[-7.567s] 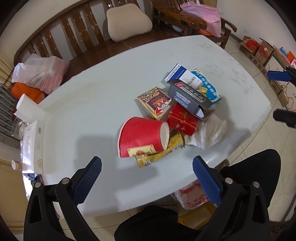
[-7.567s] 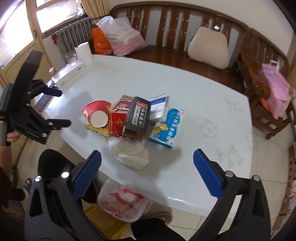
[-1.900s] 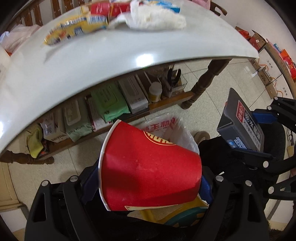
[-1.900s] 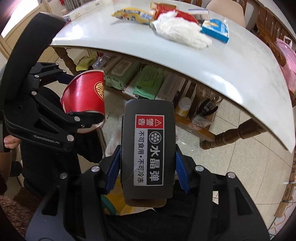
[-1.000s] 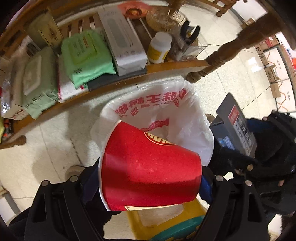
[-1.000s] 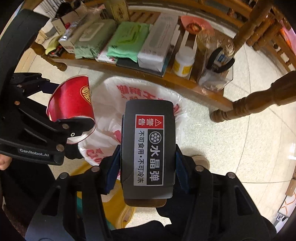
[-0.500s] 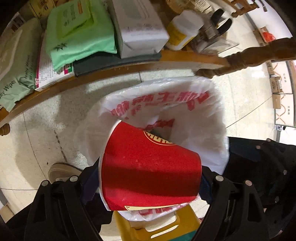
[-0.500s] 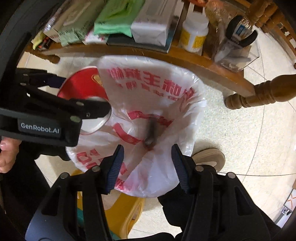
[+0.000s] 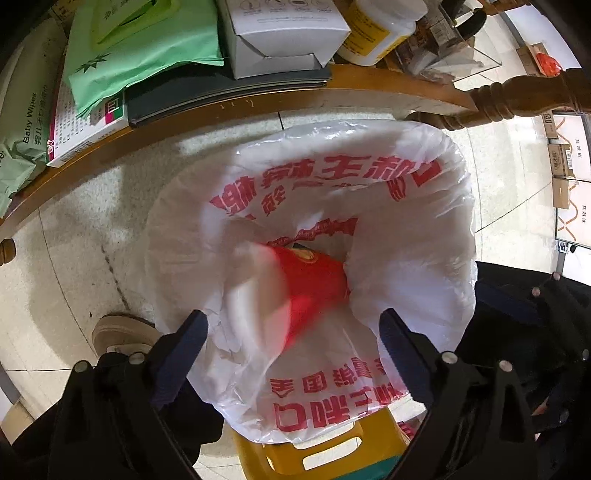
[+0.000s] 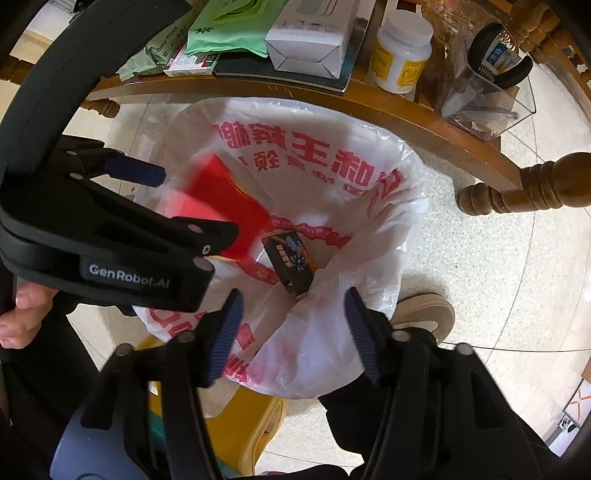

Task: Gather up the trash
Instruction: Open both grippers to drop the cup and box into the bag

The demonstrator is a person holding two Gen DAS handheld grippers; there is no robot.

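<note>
A white plastic trash bag (image 9: 413, 236) with red print stands open on the floor below me; it also shows in the right wrist view (image 10: 369, 206). The red paper cup (image 9: 310, 284) is blurred, falling inside the bag, and shows in the right wrist view (image 10: 225, 199) too. The dark box (image 10: 291, 262) lies at the bag's bottom. My left gripper (image 9: 291, 336) is open and empty above the bag's near rim. My right gripper (image 10: 291, 328) is open and empty above the bag. The left gripper's body (image 10: 122, 236) shows at the left of the right wrist view.
A wooden shelf (image 9: 229, 110) under the table holds green wipes packs (image 9: 133, 48), a white box (image 9: 280, 33) and a white bottle (image 10: 402, 55). A carved table leg (image 10: 528, 184) stands at the right. A yellow stool (image 9: 317, 450) sits under the bag. A shoe (image 10: 424, 314) is beside it.
My left gripper opened and let the red cup drop into the bag. The dark box, released half a second ago, has settled at the bag's bottom. Both grippers moved closer to the bag.
</note>
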